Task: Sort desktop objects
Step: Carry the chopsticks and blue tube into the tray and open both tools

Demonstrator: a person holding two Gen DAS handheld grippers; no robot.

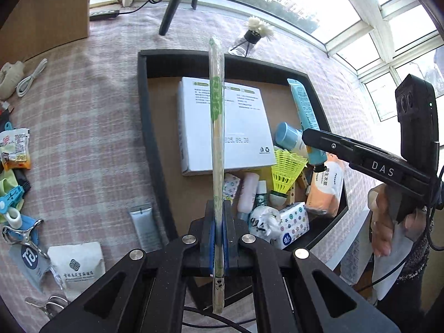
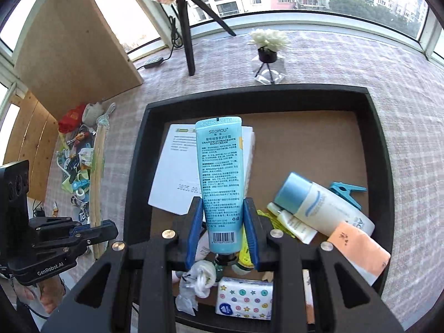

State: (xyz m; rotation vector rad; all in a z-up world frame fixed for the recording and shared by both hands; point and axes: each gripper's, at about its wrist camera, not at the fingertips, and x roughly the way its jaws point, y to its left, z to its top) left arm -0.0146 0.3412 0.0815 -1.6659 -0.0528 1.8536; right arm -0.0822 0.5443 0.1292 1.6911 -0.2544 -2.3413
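My left gripper (image 1: 218,211) is shut on a long wrapped pair of chopsticks (image 1: 217,127), held over the near left part of the black tray (image 1: 144,105). It also shows in the right wrist view (image 2: 97,183). My right gripper (image 2: 223,208) is shut on a blue hand cream tube (image 2: 220,177), held above the tray (image 2: 380,149). That tube also shows in the left wrist view (image 1: 305,113). In the tray lie a white box (image 1: 244,127), a blue-capped bottle (image 2: 322,202), a yellow shuttlecock (image 1: 285,172), tissue packs (image 2: 244,297) and other small items.
On the checked cloth left of the tray lie a grey tube (image 1: 145,226), a white pouch (image 1: 77,263), metal clips (image 1: 22,233), snack packets (image 1: 15,149) and a white cable (image 1: 30,79). A flower vase (image 2: 267,47) and tripod (image 2: 188,33) stand behind the tray.
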